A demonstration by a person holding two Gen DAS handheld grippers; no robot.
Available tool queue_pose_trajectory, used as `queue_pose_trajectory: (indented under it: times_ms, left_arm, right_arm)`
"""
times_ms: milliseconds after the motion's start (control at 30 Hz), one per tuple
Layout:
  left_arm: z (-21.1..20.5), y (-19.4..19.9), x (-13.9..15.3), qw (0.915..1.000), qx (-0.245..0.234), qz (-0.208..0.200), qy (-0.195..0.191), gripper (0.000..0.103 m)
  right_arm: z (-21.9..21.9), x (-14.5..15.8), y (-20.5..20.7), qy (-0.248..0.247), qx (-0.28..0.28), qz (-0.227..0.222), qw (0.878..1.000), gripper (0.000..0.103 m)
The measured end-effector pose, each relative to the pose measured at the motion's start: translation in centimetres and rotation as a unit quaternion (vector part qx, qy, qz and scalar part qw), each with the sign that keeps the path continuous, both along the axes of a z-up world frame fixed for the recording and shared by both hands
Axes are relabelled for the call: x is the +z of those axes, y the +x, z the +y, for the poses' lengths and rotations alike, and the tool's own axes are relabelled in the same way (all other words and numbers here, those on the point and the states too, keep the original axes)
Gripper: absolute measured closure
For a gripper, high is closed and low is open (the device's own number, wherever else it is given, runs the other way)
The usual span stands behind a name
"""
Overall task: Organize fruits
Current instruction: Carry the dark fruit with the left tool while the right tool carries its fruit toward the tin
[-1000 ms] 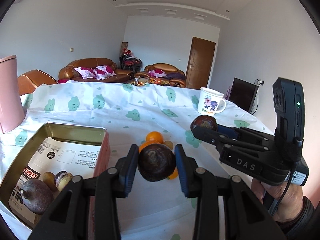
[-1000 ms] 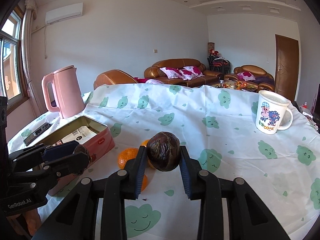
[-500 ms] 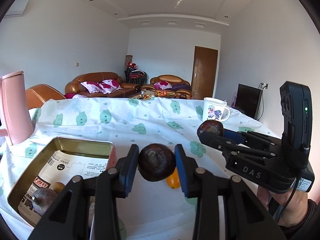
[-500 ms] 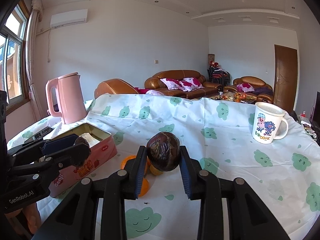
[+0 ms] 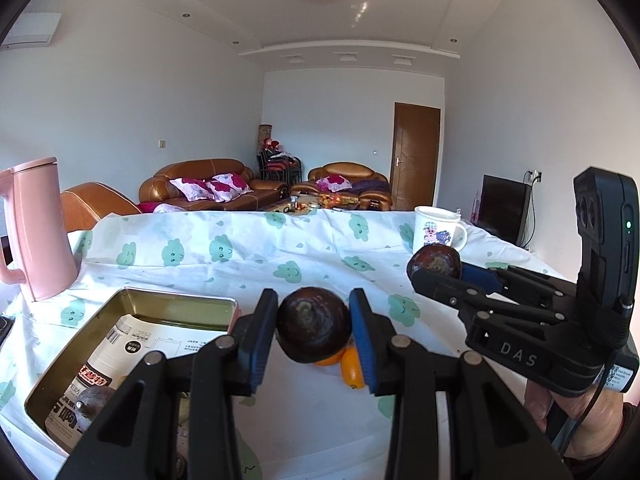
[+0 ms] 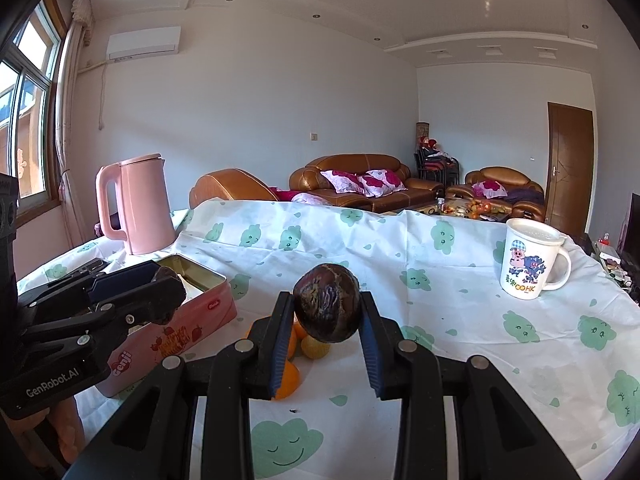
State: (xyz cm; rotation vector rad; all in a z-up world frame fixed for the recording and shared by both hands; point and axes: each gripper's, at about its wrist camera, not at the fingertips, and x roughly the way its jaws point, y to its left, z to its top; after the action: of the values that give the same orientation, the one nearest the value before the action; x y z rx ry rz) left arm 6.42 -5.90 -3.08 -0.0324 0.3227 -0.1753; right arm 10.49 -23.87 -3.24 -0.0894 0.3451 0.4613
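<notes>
My left gripper [image 5: 314, 330] is shut on a dark brown wrinkled fruit [image 5: 314, 330] held above the table. My right gripper [image 6: 326, 312] is shut on a second dark brown fruit [image 6: 326, 308], also lifted; it shows in the left wrist view [image 5: 434, 262] too. Small oranges [image 6: 294, 360] lie on the cloth below both grippers, partly hidden. An open pink tin [image 6: 208, 304] stands to the left; in the left wrist view its gold inside [image 5: 160, 312] holds a paper sheet and a dark fruit [image 5: 94, 400]. The left gripper [image 6: 168, 288] shows beside the tin.
A pink kettle [image 6: 140, 204] stands at the far left of the table. A white cartoon mug [image 6: 528, 264] stands at the far right. The cloth with green cloud prints [image 6: 520, 360] covers the table. Sofas and a door lie beyond.
Both grippers have risen with their fruits and tilted up; the table, tin and oranges sit lower in both views. The grips are unchanged.
</notes>
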Motion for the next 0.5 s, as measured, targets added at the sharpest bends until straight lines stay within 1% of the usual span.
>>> queue_pose_trajectory:
  times_ms: [267, 500]
  left_arm:
    - [-0.1, 0.0, 0.1, 0.9999, 0.009, -0.006, 0.011, 0.065]
    - [0.6, 0.0, 0.2, 0.9998, 0.015, -0.002, 0.009, 0.065]
  right_arm:
    - [0.3, 0.0, -0.2, -0.005, 0.005, -0.003, 1.000, 0.069]
    - [1.7, 0.0, -0.4, -0.006, 0.019, 0.000, 1.000, 0.069]
